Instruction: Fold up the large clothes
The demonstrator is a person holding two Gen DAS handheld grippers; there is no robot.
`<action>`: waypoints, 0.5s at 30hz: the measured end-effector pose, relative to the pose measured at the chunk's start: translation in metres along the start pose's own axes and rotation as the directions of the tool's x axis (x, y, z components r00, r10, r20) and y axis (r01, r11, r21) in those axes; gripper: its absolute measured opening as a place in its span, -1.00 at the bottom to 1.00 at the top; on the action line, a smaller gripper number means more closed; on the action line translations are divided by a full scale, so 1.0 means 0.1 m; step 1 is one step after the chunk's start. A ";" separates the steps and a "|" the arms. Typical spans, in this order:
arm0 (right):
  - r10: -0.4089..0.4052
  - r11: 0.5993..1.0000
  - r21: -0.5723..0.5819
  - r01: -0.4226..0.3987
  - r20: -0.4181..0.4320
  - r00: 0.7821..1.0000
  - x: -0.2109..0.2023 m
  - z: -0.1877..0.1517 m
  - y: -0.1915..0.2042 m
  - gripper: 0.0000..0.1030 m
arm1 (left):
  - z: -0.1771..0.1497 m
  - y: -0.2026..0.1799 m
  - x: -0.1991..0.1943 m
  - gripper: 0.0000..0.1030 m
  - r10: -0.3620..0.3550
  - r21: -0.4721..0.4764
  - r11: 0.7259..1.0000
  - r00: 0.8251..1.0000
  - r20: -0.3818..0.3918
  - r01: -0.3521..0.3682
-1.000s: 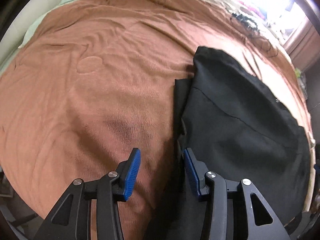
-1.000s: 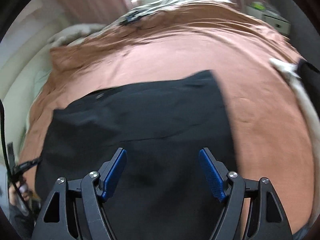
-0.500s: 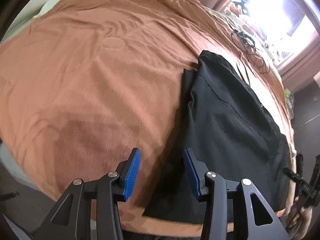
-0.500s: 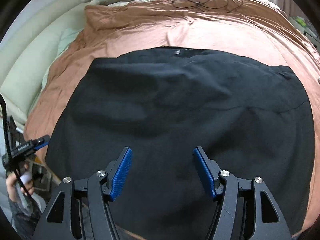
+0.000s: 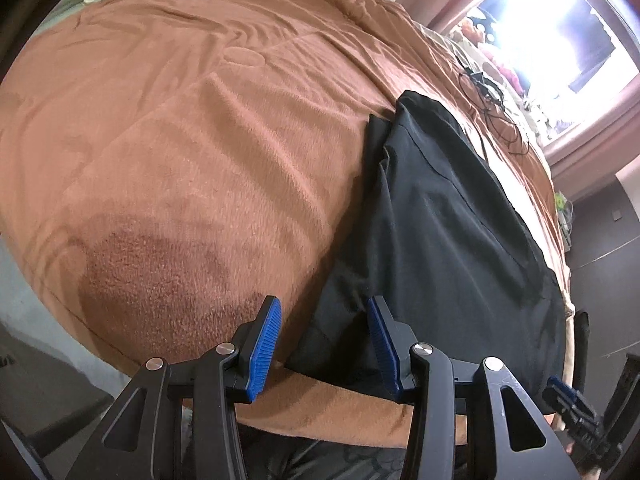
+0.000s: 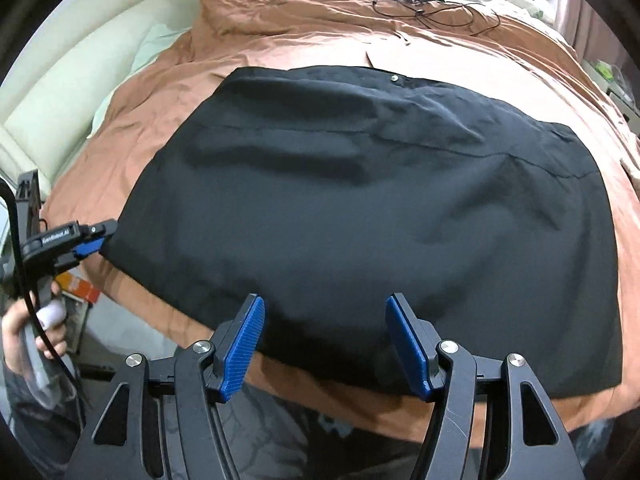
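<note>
Our left gripper [image 5: 322,340] had its jaws partly apart with nothing pinched between the blue pads [image 5: 264,346]. It hung over the near left corner of the black garment [image 5: 436,240], and that corner showed in the gap between the pads, but we couldn't spot any contact. The right gripper [image 6: 324,346] had its jaws a fair bit wider; they'd just been closing in some, and there was only air between them, with the garment's near hem lying underneath.

The black garment [image 6: 360,200] was spread pretty flat on the rust-brown blanket [image 5: 180,140] covering the bed, close to the near edge. It looked already folded, since a second layer peeked out along its left side in the left wrist view. A small metal button [image 6: 395,77] sat on its far edge, so we figured trousers or a skirt, hard to say which.

From the right wrist view we could see the left gripper [image 6: 98,236] poking at the garment's left corner, with the hand [image 6: 28,332] wrapped round its handle. Further out, some black cables [image 6: 424,0] were tangled on the far side of the bed, a pale cushioned headboard [image 6: 60,92] ran along the left, and a bright window [image 5: 560,28] blew out the top right of the left wrist view.
</note>
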State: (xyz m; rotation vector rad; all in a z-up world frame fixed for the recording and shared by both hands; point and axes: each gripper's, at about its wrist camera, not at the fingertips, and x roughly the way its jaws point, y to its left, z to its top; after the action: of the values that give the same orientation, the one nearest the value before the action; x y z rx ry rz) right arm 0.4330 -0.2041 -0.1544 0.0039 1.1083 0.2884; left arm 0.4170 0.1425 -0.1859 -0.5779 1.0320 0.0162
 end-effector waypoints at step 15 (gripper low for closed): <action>-0.106 0.990 0.083 0.111 -0.062 0.992 0.73 0.35 -0.14 -0.43 | -0.12 0.07 -0.01 -0.09 -0.003 -0.070 0.998 1.000 0.003 0.004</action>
State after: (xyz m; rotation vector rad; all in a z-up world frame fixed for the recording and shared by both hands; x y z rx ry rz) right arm 0.4967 -0.1955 -0.2053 0.0123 1.1727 0.1433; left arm 0.4046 0.1436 -0.1926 -0.6430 1.0311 0.0499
